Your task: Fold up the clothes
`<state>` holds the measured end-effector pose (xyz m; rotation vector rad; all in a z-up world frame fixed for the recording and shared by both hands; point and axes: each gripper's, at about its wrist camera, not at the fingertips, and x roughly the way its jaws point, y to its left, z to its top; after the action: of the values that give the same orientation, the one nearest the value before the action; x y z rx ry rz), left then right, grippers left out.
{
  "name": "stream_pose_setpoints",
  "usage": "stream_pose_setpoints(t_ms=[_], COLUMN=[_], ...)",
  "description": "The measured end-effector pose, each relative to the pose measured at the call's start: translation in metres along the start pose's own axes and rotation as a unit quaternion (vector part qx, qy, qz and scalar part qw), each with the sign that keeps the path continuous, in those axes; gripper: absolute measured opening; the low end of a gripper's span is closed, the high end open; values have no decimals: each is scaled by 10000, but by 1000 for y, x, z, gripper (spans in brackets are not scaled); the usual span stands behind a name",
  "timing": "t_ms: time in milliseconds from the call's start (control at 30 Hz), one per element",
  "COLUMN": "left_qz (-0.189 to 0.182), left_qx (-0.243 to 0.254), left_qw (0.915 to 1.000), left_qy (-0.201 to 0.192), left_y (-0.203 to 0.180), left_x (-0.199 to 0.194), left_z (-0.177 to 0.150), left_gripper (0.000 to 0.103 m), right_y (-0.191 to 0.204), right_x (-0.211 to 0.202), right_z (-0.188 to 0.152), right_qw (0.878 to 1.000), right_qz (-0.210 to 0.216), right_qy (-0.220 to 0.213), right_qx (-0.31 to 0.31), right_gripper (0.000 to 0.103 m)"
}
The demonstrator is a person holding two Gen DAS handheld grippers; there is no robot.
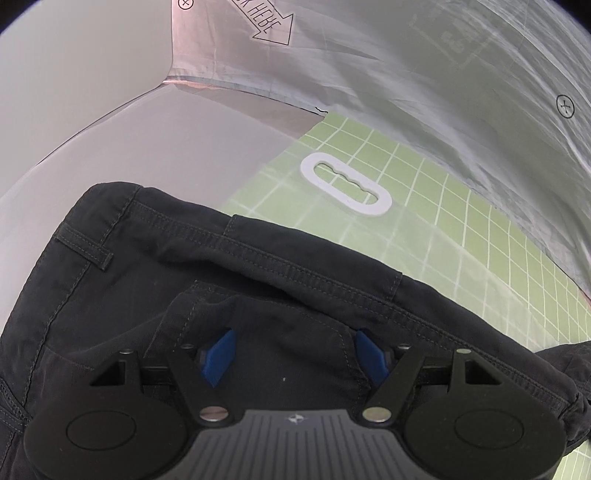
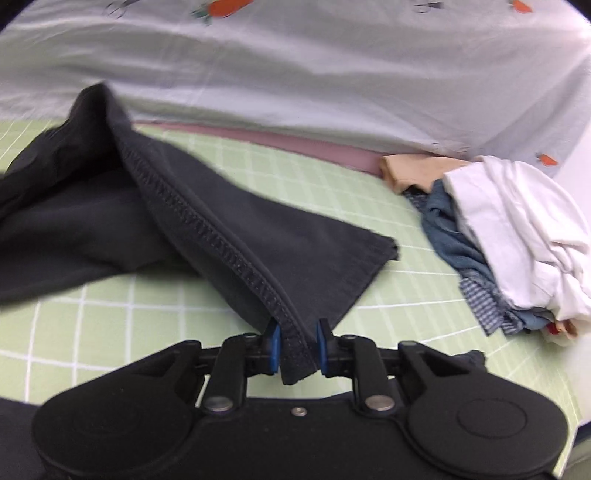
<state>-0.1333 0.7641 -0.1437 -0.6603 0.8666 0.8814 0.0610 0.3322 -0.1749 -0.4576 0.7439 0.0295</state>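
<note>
Right gripper (image 2: 297, 347) pinching one dark trouser hem (image 2: 291, 332), left gripper (image 1: 295, 356) wide over waistband (image 1: 258, 254), one clothes pile (image 2: 498, 236)

1. This looks like a data-collection workspace set up for sorting laundry, not a lived-in room.
2. The work surface is a green cutting mat (image 1: 461, 229) printed with a white grid, with a handle cutout (image 1: 345, 183) rimmed in white.
3. Behind the mat hangs a pale sheet backdrop (image 1: 406, 74) bearing printed registration crosses (image 1: 565, 106) and an arrow with lettering (image 1: 271, 22), which suggests a staged setup.
4. In the right wrist view the backdrop is a light bedsheet with carrot prints (image 2: 225, 7).
5. A pile of mixed garments (image 2: 509, 236), white, blue and tan, waits at the mat's edge beside dark trousers (image 2: 240, 221).
</note>
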Motion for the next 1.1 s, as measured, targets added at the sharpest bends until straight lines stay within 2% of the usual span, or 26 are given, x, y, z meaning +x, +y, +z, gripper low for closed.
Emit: stream_pose_setpoints(t_ms=[100, 200, 300, 367, 467, 567, 633, 700, 767, 900, 1033, 1100], left_qz=[40, 60, -20, -55, 52, 100, 110, 143, 122, 126, 508, 624], left_qx=[62, 22, -36, -33, -11, -57, -79, -108, -181, -110, 97, 167], left_qw=[10000, 10000, 10000, 10000, 10000, 9999, 9999, 9998, 9997, 9997, 9971, 9958], left_qy=[8, 0, 19, 17, -3, -5, -6, -31, -84, -193, -564, -647], left_y=[-2, -2, -2, -4, -9, -11, -10, -9, -6, -1, 10, 20], left_x=[2, 3, 5, 6, 8, 8, 7, 5, 1, -11, -29, -32], left_z=[1, 1, 1, -1, -2, 0, 0, 0, 2, 6, 11, 15], left_gripper=[73, 73, 73, 73, 74, 74, 74, 74, 74, 74, 75, 79], right_y=[-41, -80, -110, -111, -91, -66, -48, -36, -28, -10, 11, 15], right_x=[-7, -15, -22, -20, 4, 51, 70, 70, 68, 56, 34, 20], right_z=[31, 80, 136, 167, 203, 213, 202, 179, 156, 109, 75, 66], right_qw=[9970, 9865, 9724, 9668, 9686, 9838, 9910, 9930, 9948, 9952, 9917, 9849], right_qz=[-473, -943, -1049, -1057, -1005, -670, -548, -349, -88, 438, 778, 1142], right_qy=[-474, -1177, -1806, -2083, -2160, -1615, -1197, -1083, -903, -375, 17, 60], right_qx=[389, 630, 1041, 1041, 716, 406, 220, 318, 454, 792, 1023, 1302], right_gripper=[18, 18, 18, 18, 19, 24, 29, 46, 54, 54, 54, 54])
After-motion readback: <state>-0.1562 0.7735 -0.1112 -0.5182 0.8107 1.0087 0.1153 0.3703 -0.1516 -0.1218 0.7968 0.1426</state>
